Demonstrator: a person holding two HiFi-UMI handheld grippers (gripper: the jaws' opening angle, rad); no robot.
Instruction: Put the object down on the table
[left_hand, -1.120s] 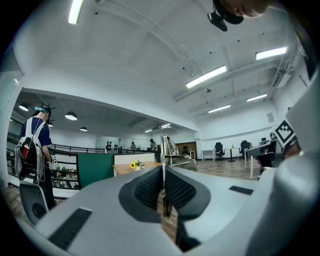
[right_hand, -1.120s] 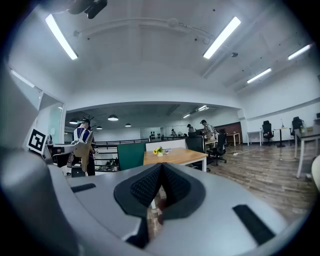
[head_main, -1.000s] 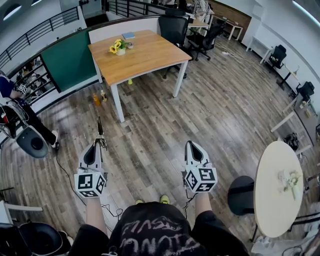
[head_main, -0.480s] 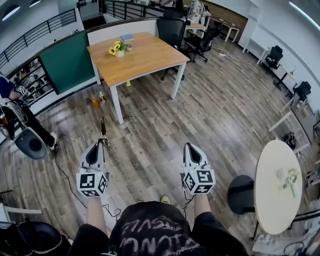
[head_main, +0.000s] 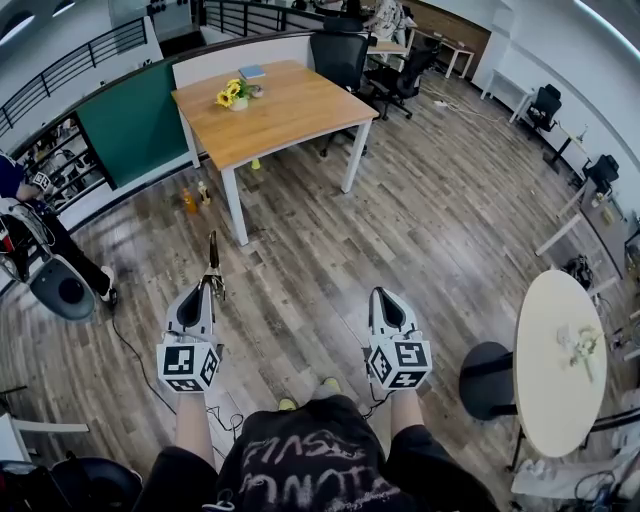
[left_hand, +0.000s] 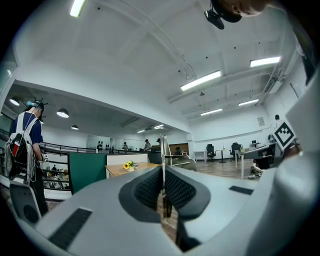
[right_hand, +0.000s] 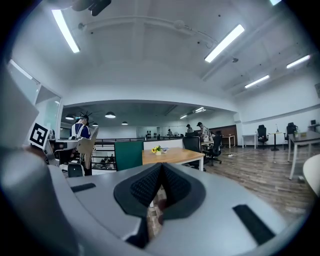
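The slim silvery metal utensil (head_main: 213, 262) is pinched in your left gripper (head_main: 205, 286), nearest to you. In the left gripper view its thin blade (left_hand: 163, 147) stands up from between the dark ribbed pads (left_hand: 147, 189). The jaws are pressed tight on it from both sides. In the head view the utensil pokes forward past the jaw tips, in the air above the grey-brown wood plank floor (head_main: 430, 220). What kind of utensil it is you cannot tell from here.

Your right gripper (head_main: 384, 297) is level with the left one and apart from it. Its jaws are pressed together with nothing between them, which the right gripper view (right_hand: 161, 170) shows plainly. Each gripper carries its cube of square markers at the rear, close to your hands.

To the right of the right gripper stands a round pale table (head_main: 545, 400) with a small crumpled thing on it.

Well ahead of both grippers is the rectangular light wooden table on white legs (head_main: 300, 115). A small white pot of yellow sunflowers (head_main: 234, 96) sits on it toward its far left side. A blue book (head_main: 257, 72) lies beyond the pot. On the floor by the table's near left leg stand a few small bottles (head_main: 191, 200).

Behind the table a black office chair (head_main: 338, 52) is pulled up. Left of the table runs a dark green panel (head_main: 130, 120).
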